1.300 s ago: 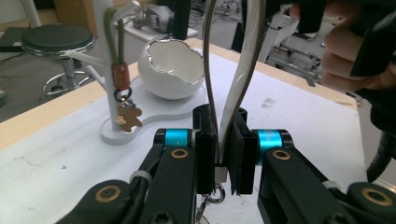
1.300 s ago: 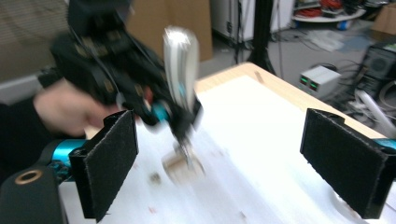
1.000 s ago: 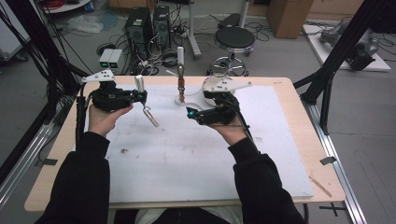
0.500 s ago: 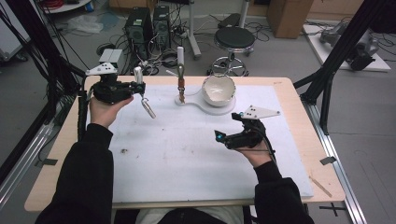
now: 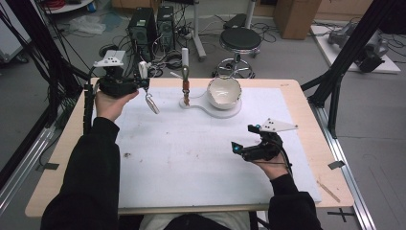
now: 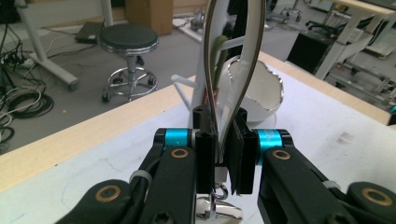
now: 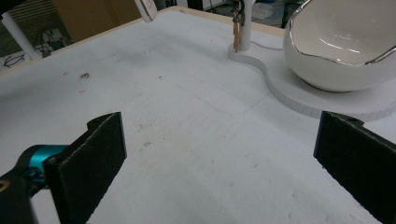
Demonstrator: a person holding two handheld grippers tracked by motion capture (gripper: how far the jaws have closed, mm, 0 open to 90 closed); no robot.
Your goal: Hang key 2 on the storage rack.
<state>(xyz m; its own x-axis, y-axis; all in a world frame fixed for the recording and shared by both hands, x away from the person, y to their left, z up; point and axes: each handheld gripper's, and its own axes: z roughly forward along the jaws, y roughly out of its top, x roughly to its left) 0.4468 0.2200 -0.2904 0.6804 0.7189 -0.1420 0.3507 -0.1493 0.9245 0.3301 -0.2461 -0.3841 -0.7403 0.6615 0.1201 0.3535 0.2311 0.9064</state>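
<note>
While your left gripper (image 5: 141, 82) is clamping the strap loop (image 6: 232, 70) near the far left corner, letting its keys (image 5: 152, 103) dangle free beside the hook stand (image 5: 185, 76), your right gripper (image 5: 242, 138) is waiting wide open, empty, near you.

I've got the bowl (image 5: 224, 92) sitting on the base plate (image 5: 210, 111) at the far middle of the table (image 5: 306, 103), with the post (image 5: 185, 76) standing on that plate just to its left. Further left, my left gripper (image 5: 143, 82) holds the strap loop (image 5: 151, 102) above the mat (image 5: 191, 153). My right gripper (image 5: 244, 139) hovers near the table's right front, well apart from the bowl.
</note>
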